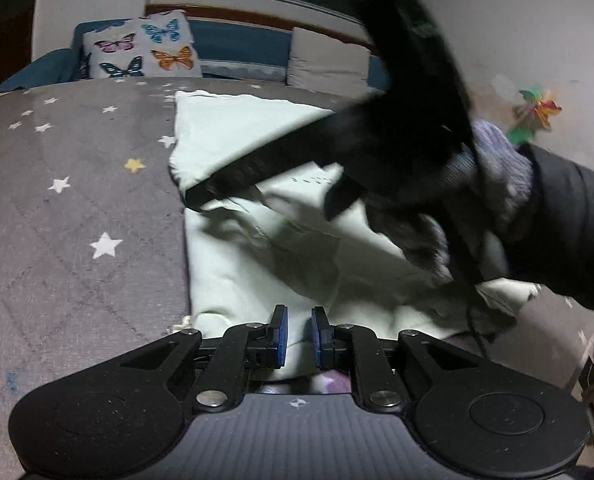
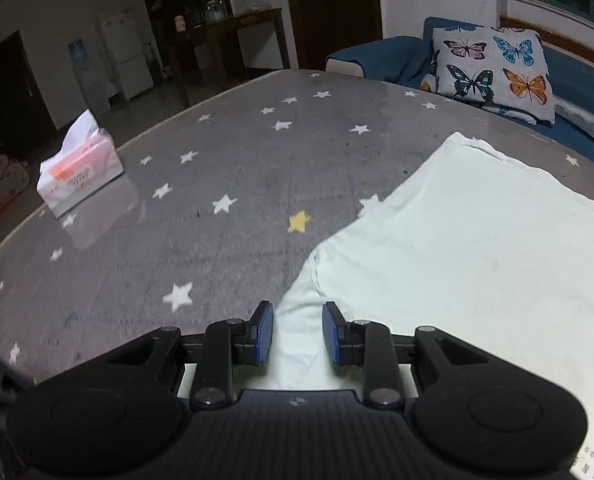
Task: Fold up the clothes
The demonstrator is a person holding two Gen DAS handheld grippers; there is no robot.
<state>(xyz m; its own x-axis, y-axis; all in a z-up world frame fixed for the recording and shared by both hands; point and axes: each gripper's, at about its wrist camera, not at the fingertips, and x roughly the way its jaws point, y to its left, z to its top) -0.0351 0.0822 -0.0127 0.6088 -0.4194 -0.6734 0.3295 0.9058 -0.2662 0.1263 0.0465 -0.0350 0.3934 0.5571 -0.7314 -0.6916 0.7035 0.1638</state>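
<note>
Here the pale green shirt [image 2: 469, 248] lies spread on the grey star-print table cover [image 2: 201, 184], filling the 3 o'clock half of the right wrist view and the centre of the left wrist view. The right gripper [image 2: 298, 330] sits low over a sleeve or side flap of the shirt at 6 o'clock; its jaws are spread, with cloth lying between the blue pads [image 2: 264, 332] but not pinched. The left gripper [image 1: 299, 334] hovers at the shirt's near edge, jaws likewise spread with fabric between and below them, nothing gripped. In the left view the right gripper appears again as a blurred dark shape [image 1: 377, 140] crossing toward 2 o'clock, reaching over wrinkled cloth.

The step in hand looks like taking hold of the near edge and the sleeve to start a fold. To do it well, each gripper should drop until the lower pad slides under a single layer, then close on the hem rather than a bunched wrinkle. Lift both together and carry the flap toward 12 o'clock evenly, so the crease runs straight. The tissue box [image 2: 79, 168] at 9 o'clock and the butterfly pillow [image 2: 493, 68] at 1 o'clock stand well apart from the work.
</note>
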